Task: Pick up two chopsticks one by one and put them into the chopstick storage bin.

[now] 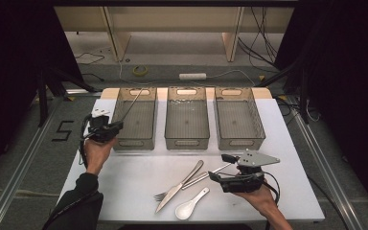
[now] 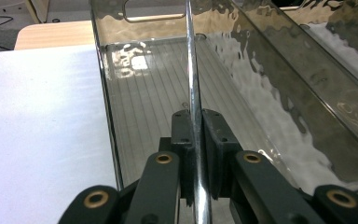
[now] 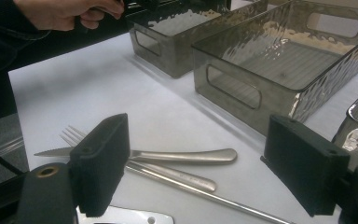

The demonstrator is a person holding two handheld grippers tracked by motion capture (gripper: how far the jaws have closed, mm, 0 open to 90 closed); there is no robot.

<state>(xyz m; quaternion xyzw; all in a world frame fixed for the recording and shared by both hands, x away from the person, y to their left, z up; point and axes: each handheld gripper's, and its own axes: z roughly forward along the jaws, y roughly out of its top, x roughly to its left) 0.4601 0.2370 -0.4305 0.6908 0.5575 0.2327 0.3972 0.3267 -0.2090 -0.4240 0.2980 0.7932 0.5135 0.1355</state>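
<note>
Closest to us on the white table we've got a little pile of cutlery: a white spoon nearest the edge, then a knife and a fork lying side by side, both running diagonally from lower left to upper right. A thin metal rod sits just past them, on about the same slant.

Right next to that, the right gripper hovers by the rod's far end with its jaws spread wide and nothing between them. In the right gripper view you can see both black pads well apart, with the knife, fork and rod lying on the table beyond them.

Further out on the left, the left gripper is clamped tight on a second thin metal stick. In the left gripper view the stick runs straight up between the pads, so its long axis lines up with the jaws. From the high view it points away from us and a bit to the right, slanting over the left bin.

That left bin is one of three smoky see-through bins in a row across the far half of the table. The middle bin and right bin look empty, and the left bin's ribbed floor looks bare too, apart from the stick reaching over it. Can't tell if the tip touches the bin.
</note>
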